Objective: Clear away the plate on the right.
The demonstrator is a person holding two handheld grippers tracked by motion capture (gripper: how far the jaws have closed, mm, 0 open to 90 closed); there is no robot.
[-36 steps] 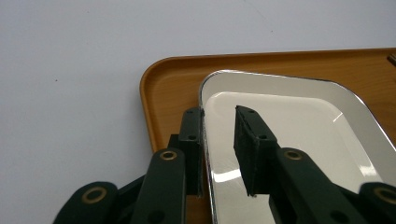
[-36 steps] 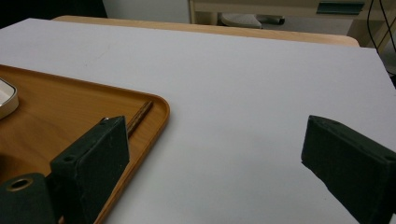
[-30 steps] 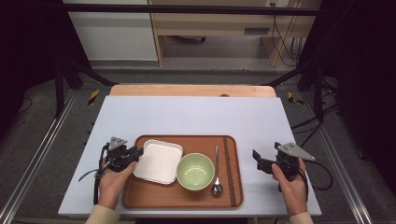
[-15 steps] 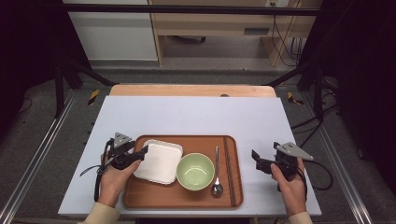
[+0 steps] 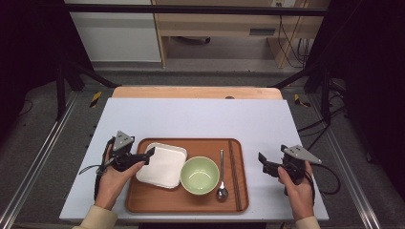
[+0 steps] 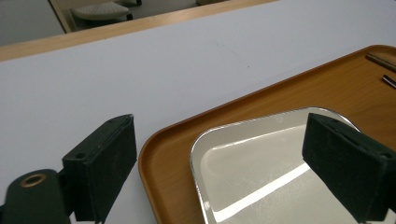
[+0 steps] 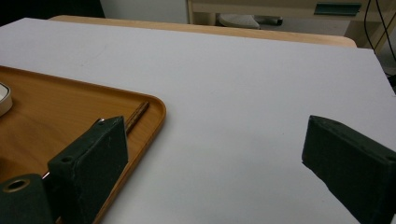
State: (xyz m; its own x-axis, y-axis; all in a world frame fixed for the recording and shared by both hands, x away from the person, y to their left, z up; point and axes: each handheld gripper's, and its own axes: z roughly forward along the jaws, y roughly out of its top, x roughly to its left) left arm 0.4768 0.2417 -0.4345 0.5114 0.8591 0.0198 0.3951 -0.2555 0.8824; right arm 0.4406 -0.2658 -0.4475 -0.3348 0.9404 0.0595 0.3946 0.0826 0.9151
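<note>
In the left gripper view we see the plate (image 6: pixel 261 163) cut off at the bottom edge and partly behind a jaw, while only the chopsticks' (image 6: pixel 380 60) tips enter at the right edge

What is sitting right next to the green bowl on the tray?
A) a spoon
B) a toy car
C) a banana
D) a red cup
A: a spoon lies on the tray just right of the bowl, with chopsticks beyond it.
</note>
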